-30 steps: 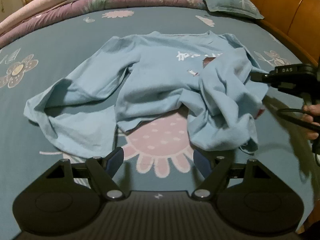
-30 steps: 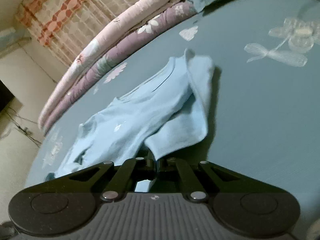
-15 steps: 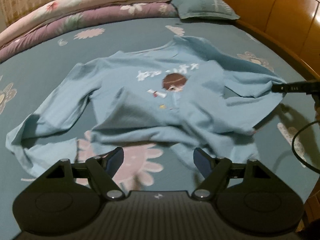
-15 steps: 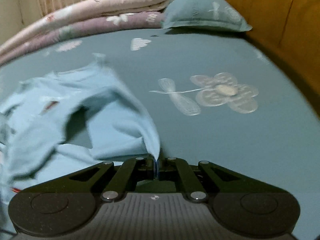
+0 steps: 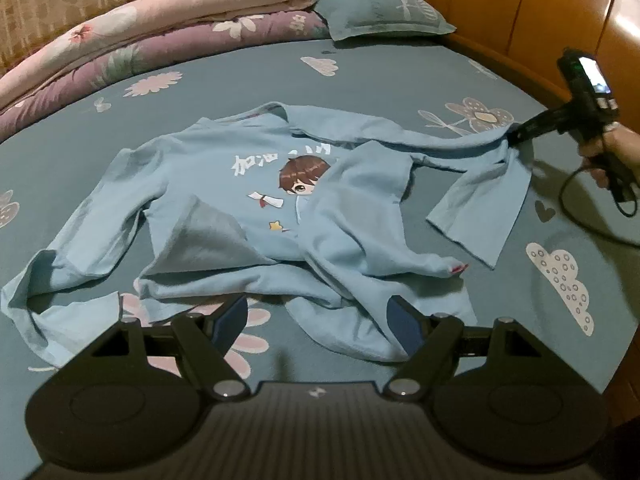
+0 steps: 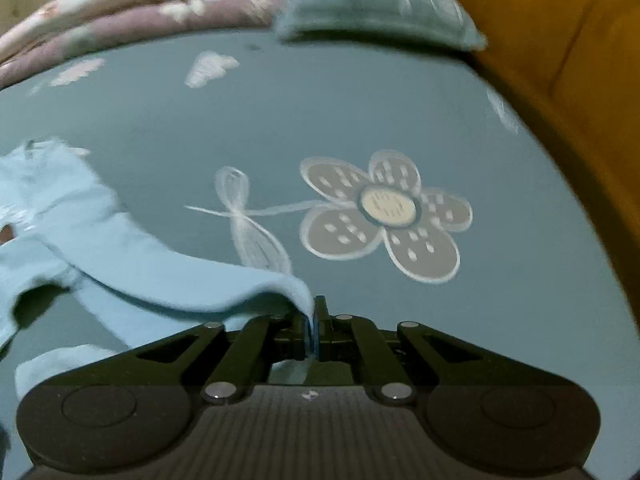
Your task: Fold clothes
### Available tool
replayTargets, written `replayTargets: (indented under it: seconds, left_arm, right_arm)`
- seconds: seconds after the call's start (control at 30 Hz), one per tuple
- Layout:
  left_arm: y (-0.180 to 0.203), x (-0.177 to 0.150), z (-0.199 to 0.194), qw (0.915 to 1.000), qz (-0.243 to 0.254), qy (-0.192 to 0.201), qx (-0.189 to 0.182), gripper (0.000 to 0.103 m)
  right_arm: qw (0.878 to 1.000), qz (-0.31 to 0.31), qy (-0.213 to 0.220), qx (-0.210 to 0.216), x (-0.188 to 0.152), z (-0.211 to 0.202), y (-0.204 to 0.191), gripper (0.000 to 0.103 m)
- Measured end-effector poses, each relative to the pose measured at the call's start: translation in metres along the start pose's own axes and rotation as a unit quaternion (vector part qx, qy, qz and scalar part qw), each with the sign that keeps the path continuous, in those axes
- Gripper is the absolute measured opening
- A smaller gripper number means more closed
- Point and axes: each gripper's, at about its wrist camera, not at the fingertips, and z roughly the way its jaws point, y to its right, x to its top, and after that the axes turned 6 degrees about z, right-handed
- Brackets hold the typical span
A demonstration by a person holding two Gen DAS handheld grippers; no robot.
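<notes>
Since a second ago my right gripper [image 6: 314, 322] has dragged that sleeve [image 5: 460, 148] off the front of the light blue long-sleeve top [image 5: 248, 200] and out toward the bed's right edge, so the cartoon print [image 5: 302, 178] now shows; the sleeve is stretched out from the shoulder with its cuff end drooping back toward me.

Right jaws are pressed together, pinching the sleeve fabric; in the left view you can see that gripper [image 5: 516, 136] and the hand [image 5: 612, 148] holding it out near the wooden bed frame [image 5: 540, 20]. My left gripper [image 5: 318, 320] hangs over the near hem with its jaws spread wide, holding nothing.

The top lies face up around the middle of the teal bedsheet [image 5: 400, 80], collar toward the pillow [image 5: 380, 8] and the stacked quilts [image 5: 160, 32]; the hem is bunched and rumpled by the near edge, and the other sleeve [image 5: 80, 248] trails to the left edge, doubled back on itself.

It's thin knit, light and totally floppy, so it'll sag and wrinkle wherever it isn't held; I reckon seams, cuffs and hem corners are the places to pinch, not the middle of a panel.
</notes>
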Motion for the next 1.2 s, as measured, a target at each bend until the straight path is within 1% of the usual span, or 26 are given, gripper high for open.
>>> replayTargets:
  seconds: [0.03, 0.07, 0.1, 0.13, 0.17, 0.2, 0.23, 0.33, 0.4, 0.43, 0.5, 0.6, 0.67, 0.77, 0.87, 1.0, 1.07, 1.2]
  left_arm:
    - [0.000, -0.001, -0.002, 1.0000, -0.002, 0.000, 0.003, 0.077]
    - [0.000, -0.001, -0.002, 1.0000, -0.003, 0.000, 0.004, 0.077]
    - [-0.001, -0.001, -0.002, 1.0000, -0.005, -0.001, 0.006, 0.077]
    - [-0.002, -0.001, -0.002, 0.9999, -0.007, -0.002, 0.007, 0.077]
    - [-0.003, -0.001, -0.001, 0.9999, -0.009, -0.003, 0.008, 0.077]
    - [-0.004, -0.001, -0.001, 0.9999, -0.011, -0.004, 0.009, 0.077]
    - [-0.005, -0.001, -0.001, 0.9999, -0.013, -0.004, 0.010, 0.077]
    - [-0.008, -0.001, 0.000, 0.9997, -0.019, -0.007, 0.014, 0.077]
    - [-0.006, 0.003, 0.002, 0.9998, -0.016, -0.005, 0.012, 0.077]
    - [-0.005, 0.006, 0.003, 0.9998, -0.014, -0.004, 0.010, 0.077]
    - [-0.004, 0.010, 0.004, 0.9999, -0.008, -0.002, 0.008, 0.077]
    - [-0.003, 0.012, 0.005, 1.0000, -0.003, -0.001, 0.008, 0.077]
    - [-0.003, 0.011, 0.005, 1.0000, -0.001, -0.002, 0.008, 0.077]
    - [-0.012, 0.001, 0.003, 0.9999, -0.010, -0.008, 0.009, 0.077]
    - [-0.027, -0.012, -0.002, 0.9994, -0.027, -0.013, 0.015, 0.077]
    - [-0.054, -0.031, -0.010, 0.9982, -0.052, -0.017, 0.024, 0.077]
    - [-0.070, -0.042, -0.013, 0.9973, -0.063, -0.021, 0.030, 0.077]
    - [-0.101, -0.061, -0.019, 0.9950, -0.088, -0.023, 0.041, 0.078]
  right_arm:
    - [1.000, 0.003, -0.008, -0.001, 0.000, 0.003, 0.003, 0.021]
    - [1.000, 0.006, -0.017, -0.001, 0.000, 0.006, 0.006, 0.029]
    - [1.000, 0.007, -0.024, -0.002, 0.000, 0.007, 0.008, 0.031]
    - [1.000, -0.003, -0.025, -0.007, -0.001, 0.004, 0.008, 0.036]
    - [1.000, -0.015, -0.021, -0.014, -0.004, -0.001, 0.008, 0.046]
    - [0.999, -0.024, -0.019, -0.017, -0.007, -0.006, 0.008, 0.050]
    - [0.999, -0.033, -0.017, -0.020, -0.010, -0.012, 0.008, 0.053]
    - [0.999, -0.039, -0.010, -0.006, -0.017, -0.033, 0.011, 0.053]
    - [0.999, -0.040, 0.008, 0.008, -0.017, -0.049, 0.010, 0.053]
    - [0.999, -0.038, 0.020, 0.022, -0.017, -0.055, 0.006, 0.053]
    - [0.997, -0.031, 0.040, 0.061, -0.012, -0.066, -0.005, 0.053]
    - [0.989, -0.035, 0.061, 0.134, -0.004, -0.073, -0.037, 0.052]
    - [0.981, -0.047, 0.062, 0.178, 0.003, -0.069, -0.069, 0.052]
    - [0.970, -0.069, 0.051, 0.227, 0.011, -0.054, -0.120, 0.051]
    - [0.960, -0.085, 0.024, 0.264, 0.015, -0.033, -0.170, 0.051]
    - [0.958, -0.089, -0.017, 0.274, 0.016, -0.003, -0.222, 0.051]
    - [0.964, -0.094, -0.031, 0.248, 0.014, 0.011, -0.238, 0.051]
    - [0.979, -0.110, -0.023, 0.172, 0.019, 0.027, -0.248, 0.051]
